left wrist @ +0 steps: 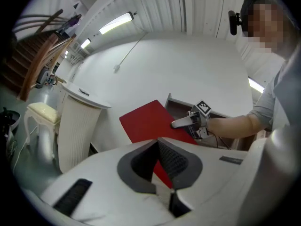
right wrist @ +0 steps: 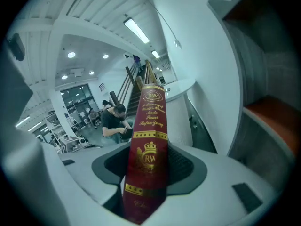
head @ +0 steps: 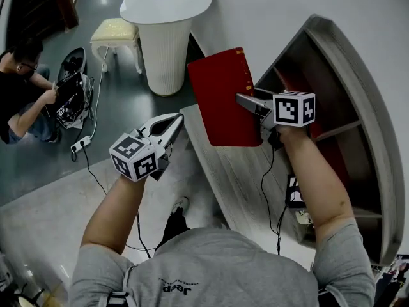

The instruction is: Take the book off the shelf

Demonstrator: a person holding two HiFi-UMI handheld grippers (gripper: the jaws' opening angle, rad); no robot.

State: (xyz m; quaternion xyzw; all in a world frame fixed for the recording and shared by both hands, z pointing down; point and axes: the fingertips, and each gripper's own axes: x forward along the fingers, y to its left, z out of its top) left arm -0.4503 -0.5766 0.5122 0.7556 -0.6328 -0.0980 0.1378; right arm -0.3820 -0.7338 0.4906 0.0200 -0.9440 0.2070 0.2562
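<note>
A red hardback book [head: 220,94] with gold print on its spine [right wrist: 148,140] is held in the air, out of the grey shelf unit [head: 358,75] at the right. My right gripper [head: 250,101] is shut on the book's spine edge, the jaws pressing both covers. In the left gripper view the red book [left wrist: 150,121] shows ahead with the right gripper [left wrist: 181,122] on it. My left gripper [head: 171,125] hangs to the left of the book, below its lower corner, jaws shut with nothing between them.
A white ribbed pedestal table [head: 167,24] with a dark phone on top stands behind the book. A cream stool [head: 115,34] sits left of it. A person [head: 25,88] crouches at far left beside equipment. A pale wooden ledge [head: 236,178] runs below the shelf.
</note>
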